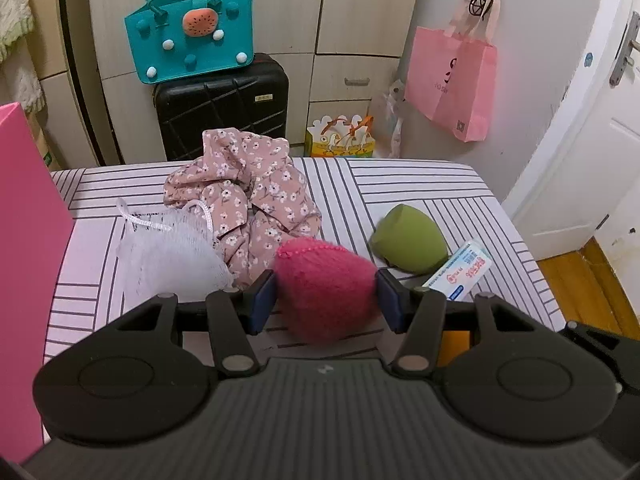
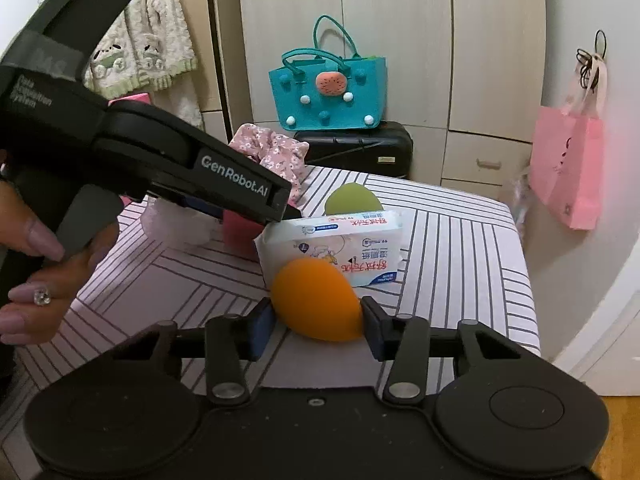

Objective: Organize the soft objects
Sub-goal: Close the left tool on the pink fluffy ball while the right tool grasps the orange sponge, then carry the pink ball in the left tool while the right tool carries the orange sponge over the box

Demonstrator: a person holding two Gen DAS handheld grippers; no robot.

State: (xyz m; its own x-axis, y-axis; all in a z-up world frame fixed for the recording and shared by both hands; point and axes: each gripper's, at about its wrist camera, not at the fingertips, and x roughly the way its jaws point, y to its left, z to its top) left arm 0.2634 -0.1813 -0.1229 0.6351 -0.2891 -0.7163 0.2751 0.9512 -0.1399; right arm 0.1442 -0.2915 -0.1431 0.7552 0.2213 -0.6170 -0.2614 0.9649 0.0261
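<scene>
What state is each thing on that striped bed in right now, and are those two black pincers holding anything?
left gripper: shut on the pink sponge.
right gripper: shut on the orange sponge.
green sponge: lying loose on the striped bed.
floral cloth: crumpled in a heap.
white mesh puff: lying against the cloth.
wipes pack: lying behind the orange sponge, looks sealed.
teal bag: upright on the black suitcase.

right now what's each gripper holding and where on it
Left gripper: the pink sponge, pinched across its wide middle. Right gripper: the orange sponge, fingers on its two sides.
</scene>
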